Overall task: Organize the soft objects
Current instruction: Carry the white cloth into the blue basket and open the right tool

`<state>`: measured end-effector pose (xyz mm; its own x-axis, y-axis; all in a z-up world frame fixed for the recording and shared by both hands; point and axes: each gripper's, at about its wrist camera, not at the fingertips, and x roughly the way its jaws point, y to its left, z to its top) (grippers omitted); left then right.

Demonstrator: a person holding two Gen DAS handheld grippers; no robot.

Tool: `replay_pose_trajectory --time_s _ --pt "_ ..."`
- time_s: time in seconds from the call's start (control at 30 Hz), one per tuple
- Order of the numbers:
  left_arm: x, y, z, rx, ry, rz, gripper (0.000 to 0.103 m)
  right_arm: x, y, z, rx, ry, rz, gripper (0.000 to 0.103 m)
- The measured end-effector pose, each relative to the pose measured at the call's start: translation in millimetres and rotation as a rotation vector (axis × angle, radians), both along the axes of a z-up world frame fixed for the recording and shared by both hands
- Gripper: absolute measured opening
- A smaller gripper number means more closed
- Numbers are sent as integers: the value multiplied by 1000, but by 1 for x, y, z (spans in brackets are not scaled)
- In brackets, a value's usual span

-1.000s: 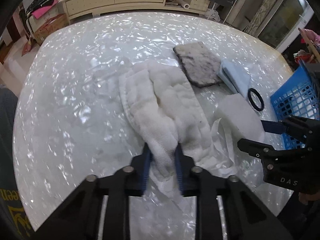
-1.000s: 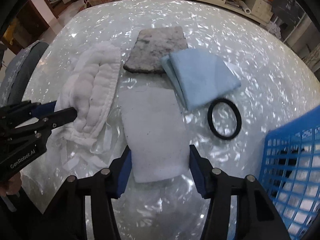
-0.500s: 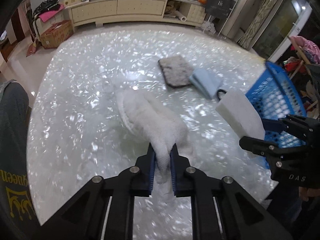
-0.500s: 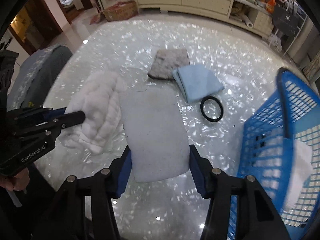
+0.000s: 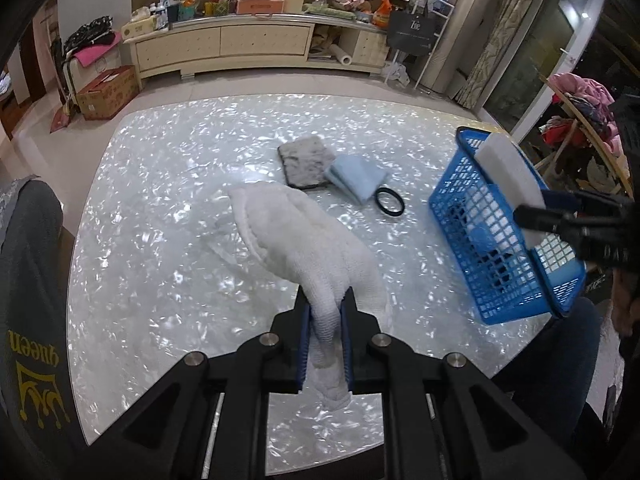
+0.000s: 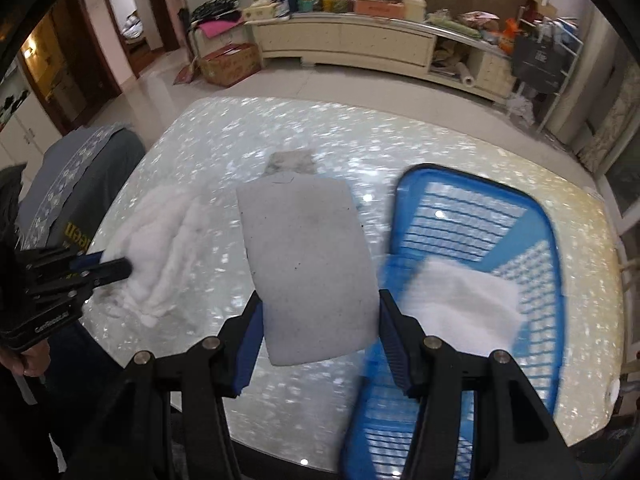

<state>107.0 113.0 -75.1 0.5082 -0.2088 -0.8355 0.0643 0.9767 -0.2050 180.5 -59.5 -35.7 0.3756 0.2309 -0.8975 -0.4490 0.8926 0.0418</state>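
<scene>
Pearly counter (image 5: 160,208), left wrist view: your left claw (image 5: 325,336) pinches the white towel (image 5: 296,232), lifted; blue basket (image 5: 500,264) off to its right. Right wrist view: your right claw (image 6: 320,344) clamps the foam pad (image 6: 308,264), basket just right. Transfer step; next, carry over the rim, release.

One white towel (image 5: 304,236), one white sponge (image 6: 308,260), one grey pad (image 5: 306,160), one blue cloth (image 5: 356,178), one black ring (image 5: 389,201), one basket (image 5: 456,196).
</scene>
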Motion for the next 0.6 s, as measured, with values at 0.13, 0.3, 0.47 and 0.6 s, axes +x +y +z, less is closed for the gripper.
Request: replay_pose_trajectory --time_s 0.13,0.3,0.47,0.6 --pt "-5 -10 6 -3 -8 -11 12 7 -28 4 -2 -6 -52 52" --pt "-7 -19 11 -11 -20 -27 12 20 -57 -1 -24 -2 -110 52" --pt "-6 -26 15 -18 -26 -40 12 35 -79 -16 -52 32 -161 52" --pt "-3 -25 12 -27 -23 -39 12 56 -87 -43 -90 79 -197 52"
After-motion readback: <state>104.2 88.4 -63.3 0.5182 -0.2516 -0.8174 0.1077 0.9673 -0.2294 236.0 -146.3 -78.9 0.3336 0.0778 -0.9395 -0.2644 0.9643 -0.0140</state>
